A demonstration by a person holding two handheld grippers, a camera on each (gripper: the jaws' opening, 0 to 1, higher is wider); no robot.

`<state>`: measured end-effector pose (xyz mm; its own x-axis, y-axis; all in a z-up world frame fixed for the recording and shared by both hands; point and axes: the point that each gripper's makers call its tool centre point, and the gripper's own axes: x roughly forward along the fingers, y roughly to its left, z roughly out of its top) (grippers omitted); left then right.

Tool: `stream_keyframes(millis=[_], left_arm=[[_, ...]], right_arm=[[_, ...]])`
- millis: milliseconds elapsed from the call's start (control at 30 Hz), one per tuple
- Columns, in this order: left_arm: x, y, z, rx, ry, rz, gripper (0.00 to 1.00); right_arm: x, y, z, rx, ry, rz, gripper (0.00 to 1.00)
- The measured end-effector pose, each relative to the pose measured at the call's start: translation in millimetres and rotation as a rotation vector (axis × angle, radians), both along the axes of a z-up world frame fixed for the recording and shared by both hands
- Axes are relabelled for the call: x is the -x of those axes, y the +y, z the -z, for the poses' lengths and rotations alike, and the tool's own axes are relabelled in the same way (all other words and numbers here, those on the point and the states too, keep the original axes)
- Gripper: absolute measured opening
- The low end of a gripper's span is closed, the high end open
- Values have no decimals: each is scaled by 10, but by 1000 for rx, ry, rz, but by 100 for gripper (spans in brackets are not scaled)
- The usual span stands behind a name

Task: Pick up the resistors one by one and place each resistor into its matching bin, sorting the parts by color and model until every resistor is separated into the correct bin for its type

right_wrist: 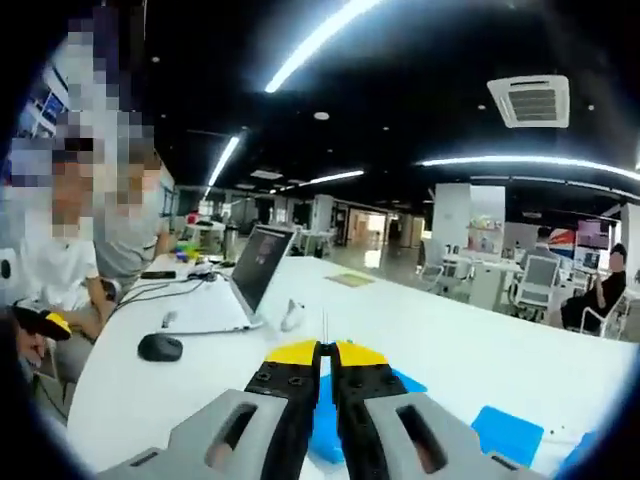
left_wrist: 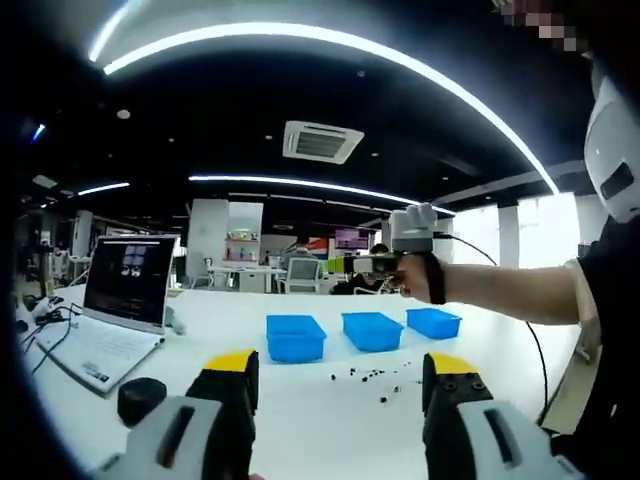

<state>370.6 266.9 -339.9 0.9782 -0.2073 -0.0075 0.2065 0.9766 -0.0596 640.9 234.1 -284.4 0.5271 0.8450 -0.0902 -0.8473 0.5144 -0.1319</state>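
Observation:
In the left gripper view, three blue bins (left_wrist: 296, 337), (left_wrist: 372, 330), (left_wrist: 433, 322) stand in a row on the white table (left_wrist: 300, 410). Several small dark resistors (left_wrist: 370, 378) lie scattered in front of them. My left gripper (left_wrist: 342, 365) is open above the near table, with nothing between its yellow-tipped jaws. A hand holds my right gripper (left_wrist: 372, 264) high above the bins. In the right gripper view, my right gripper (right_wrist: 325, 352) is shut, and a thin wire lead of a resistor (right_wrist: 324, 325) sticks up from its tips. Blue bins (right_wrist: 505, 432) lie below it.
An open laptop (left_wrist: 120, 300) and a black mouse (left_wrist: 140, 398) sit at the left of the table, with cables beside them. The right gripper view has the laptop (right_wrist: 262, 265), the mouse (right_wrist: 160, 347) and seated people (right_wrist: 70, 260) at the table's far side.

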Motion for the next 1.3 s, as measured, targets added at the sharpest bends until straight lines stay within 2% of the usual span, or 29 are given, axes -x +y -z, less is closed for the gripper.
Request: stream_keyframes(millis=[133,267,367,433,600,633,700,733,800,1033,1133,1200,1300], left_arm=[[-10,44,8,4,6,-17,67],[-6,75,-19,4,0,-27,66],[-14,94,-33,8,-3,-32,66],[-21,98,-41,10,-2,-32,66],[-30,102,-74,6,-8,-27,66],[-31,100,-74,6,-8,-25,66],[-35,97,-73,6,-6,-22,66],[-36,94,-75,7,-7,-21,66],[-43,84,-83,5,-8,-17,66],[-70,39,-126,1,-19,-1,66],[-88,7,-135,1,-22,14,66],[-100,-1,-141,-2,-23,17,66],[-115,-21,-166,0,-31,25,66]], right_arm=[[-127,222,79,15,-3,10,7],[-216,345,183,37,11,23,7],[-274,339,190,42,2,49,7],[-331,333,221,30,30,59,7],[-442,299,343,48,50,84,8],[-452,293,368,53,52,87,15],[-453,288,400,54,50,88,38],[-432,281,399,52,44,82,43],[-394,231,405,73,24,78,39],[-181,-40,296,25,40,37,42],[27,-319,226,8,30,19,42],[167,-490,177,15,-6,6,43],[442,-829,84,-24,-25,2,43]])
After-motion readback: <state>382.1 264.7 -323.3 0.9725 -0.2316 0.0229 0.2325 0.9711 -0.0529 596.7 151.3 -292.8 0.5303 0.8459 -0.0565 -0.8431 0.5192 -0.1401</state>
